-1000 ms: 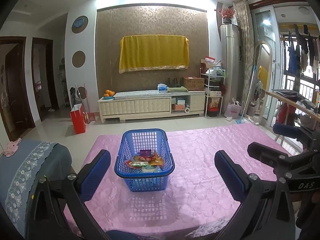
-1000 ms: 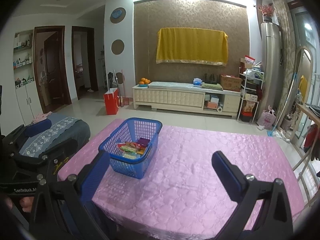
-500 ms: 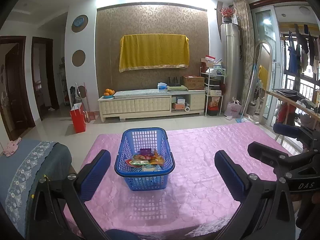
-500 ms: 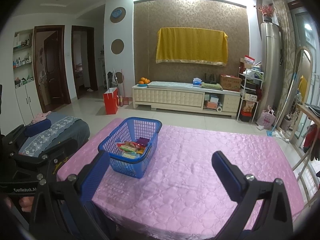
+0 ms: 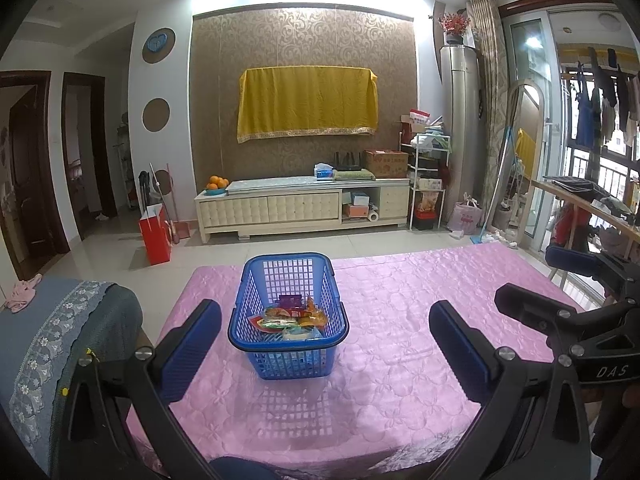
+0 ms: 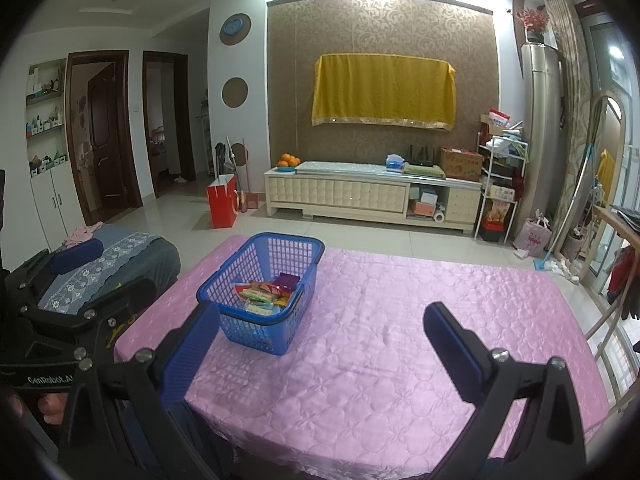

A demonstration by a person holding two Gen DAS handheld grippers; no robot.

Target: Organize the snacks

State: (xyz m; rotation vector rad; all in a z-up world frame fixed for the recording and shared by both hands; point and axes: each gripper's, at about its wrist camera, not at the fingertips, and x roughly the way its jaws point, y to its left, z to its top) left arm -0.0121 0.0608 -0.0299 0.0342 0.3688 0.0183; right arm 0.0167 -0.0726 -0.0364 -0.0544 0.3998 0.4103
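Note:
A blue plastic basket [image 5: 288, 344] stands on the pink tablecloth [image 5: 400, 320] and holds several snack packets [image 5: 290, 318]. It also shows in the right wrist view [image 6: 264, 330], with the packets [image 6: 266, 294] inside. My left gripper [image 5: 325, 344] is open and empty, held back from the table's near edge, facing the basket. My right gripper [image 6: 322, 344] is open and empty, to the right of the basket and behind it. The right gripper also appears at the right of the left wrist view [image 5: 560, 288], and the left gripper at the left of the right wrist view [image 6: 60, 280].
A chair with a grey lace cover [image 5: 60, 332] stands at the table's left. A cream TV cabinet [image 5: 304, 208] and a red bag [image 5: 154, 232] stand across the tiled floor. A wooden drying rack [image 5: 580, 204] is at the right.
The basket sits very slightly higher in both views, as both grippers have tilted or drifted a little. Nothing was taken hold of or let go.

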